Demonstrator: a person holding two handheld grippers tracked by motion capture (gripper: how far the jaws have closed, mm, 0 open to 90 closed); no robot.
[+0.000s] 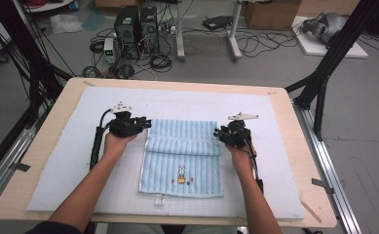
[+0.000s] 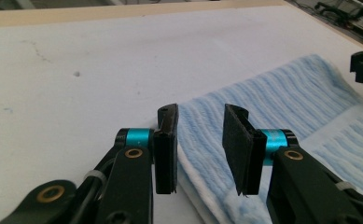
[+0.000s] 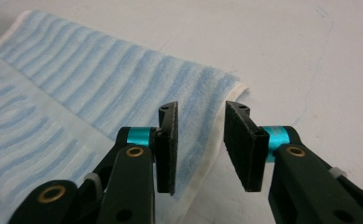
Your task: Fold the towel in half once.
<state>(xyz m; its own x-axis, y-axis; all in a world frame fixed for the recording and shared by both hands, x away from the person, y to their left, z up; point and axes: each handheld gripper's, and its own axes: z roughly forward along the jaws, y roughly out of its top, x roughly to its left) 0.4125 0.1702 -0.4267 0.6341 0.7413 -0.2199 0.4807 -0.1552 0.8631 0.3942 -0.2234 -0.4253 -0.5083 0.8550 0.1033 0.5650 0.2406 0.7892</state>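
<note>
On the near strip of the white mat (image 1: 70,185) lies one small white tag (image 1: 160,200), just off the towel's near hem. Beyond it, one light blue striped towel (image 1: 182,165) lies at the middle of the mat, flat at its near end, where a small rabbit picture (image 1: 181,175) faces up. Its far part is doubled over on itself, with the fold ridge running left to right across the middle; this looks like folding work part way done.

Two forearms come in from the near edge, one hand to each side of the towel. The left gripper (image 1: 141,124) sits at the towel's far left edge, the right gripper (image 1: 221,132) at its far right edge, level with each other. Holding them as a matched pair probably keeps the fold square.

In the left gripper view the left gripper (image 2: 200,149) has its jaws spread, with the towel edge (image 2: 272,100) lying under the gap, not pinched. In the right gripper view the right gripper (image 3: 200,147) is likewise spread, straddling the towel's white hem corner (image 3: 237,88) without gripping it.

Count: one towel, one tag, two grippers, two hands, one mat, one wooden table (image 1: 46,122).
</note>
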